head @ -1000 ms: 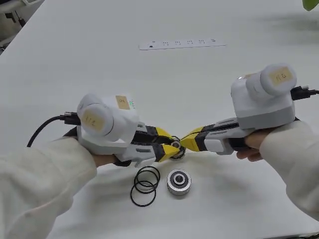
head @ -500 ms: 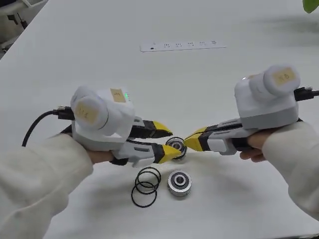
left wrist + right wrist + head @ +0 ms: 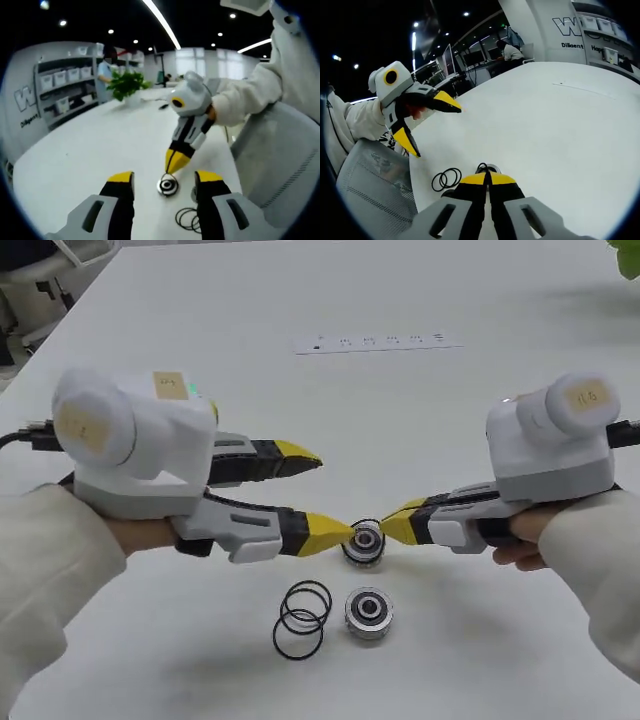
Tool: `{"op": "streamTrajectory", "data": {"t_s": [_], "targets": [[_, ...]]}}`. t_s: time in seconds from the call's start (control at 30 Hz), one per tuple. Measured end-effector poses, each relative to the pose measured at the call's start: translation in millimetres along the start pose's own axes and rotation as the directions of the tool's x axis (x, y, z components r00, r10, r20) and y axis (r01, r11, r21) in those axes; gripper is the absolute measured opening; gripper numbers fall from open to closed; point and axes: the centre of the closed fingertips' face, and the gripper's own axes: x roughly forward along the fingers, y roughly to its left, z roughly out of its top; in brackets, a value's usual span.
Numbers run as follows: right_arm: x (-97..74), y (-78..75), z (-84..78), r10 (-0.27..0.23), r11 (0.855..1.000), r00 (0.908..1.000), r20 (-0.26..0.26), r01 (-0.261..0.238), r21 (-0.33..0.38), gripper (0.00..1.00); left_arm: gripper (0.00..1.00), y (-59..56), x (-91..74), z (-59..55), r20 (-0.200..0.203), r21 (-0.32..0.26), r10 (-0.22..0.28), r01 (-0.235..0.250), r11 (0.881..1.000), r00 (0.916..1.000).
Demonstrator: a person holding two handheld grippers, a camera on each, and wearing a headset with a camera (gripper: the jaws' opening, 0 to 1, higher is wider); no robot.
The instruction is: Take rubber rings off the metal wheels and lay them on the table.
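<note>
Steadiness matters: right tongs (image 3: 386, 528), seemingly clenched on the rubber ring (image 3: 481, 165) of the wheel (image 3: 363, 543), should peel slowly; released left tongs (image 3: 334, 496) should brace it.

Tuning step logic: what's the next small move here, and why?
Probably close the left gripper on the wheel. Its jaws stand wide open with the wheel just ahead between them. The right gripper is shut, apparently pinching the rubber ring, so bracing the wheel should let the ring pull off.

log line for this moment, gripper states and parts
left gripper open, by wheel | right gripper shut, tips at wheel | second wheel beside loose rubber rings on table
</note>
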Motion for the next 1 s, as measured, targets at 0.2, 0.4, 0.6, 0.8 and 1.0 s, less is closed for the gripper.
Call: {"op": "streamTrajectory", "data": {"t_s": [0.2, 0.4, 0.6, 0.8, 1.0], "targets": [[-5.9, -1.5, 8.0, -0.010, 1.000, 0.9995, 0.031, 0.010, 0.010, 0.00, 0.59, -2.2, -30.0, 6.4, 0.007, 0.031, 0.036, -0.037, 0.999, 0.9993], [-8.9, 2.5, 16.3, -0.003, 1.000, 0.9981, 0.061, 0.002, 0.023, 0.00, 0.67, -0.6, -61.8, -0.7, -0.015, 0.033, 0.092, -0.091, 0.995, 0.9957], [-8.2, 13.3, 21.8, 0.018, 1.000, 0.9974, 0.070, -0.019, 0.010, 0.00, 0.75, -5.2, -88.8, -15.6, -0.043, 0.003, 0.121, -0.121, 0.993, 0.9918], [-6.0, 28.2, 30.4, 0.054, 0.998, 0.9947, 0.087, -0.055, 0.008, 0.00, 0.78, -11.1, -109.9, -26.1, -0.059, -0.029, 0.146, -0.148, 0.989, 0.9875], [-0.4, 42.3, 32.0, 0.094, 0.995, 0.9919, 0.085, -0.095, 0.010, 0.00, 0.78, -11.6, -125.4, -34.5, -0.056, -0.069, 0.193, -0.197, 0.978, 0.9796]]}}
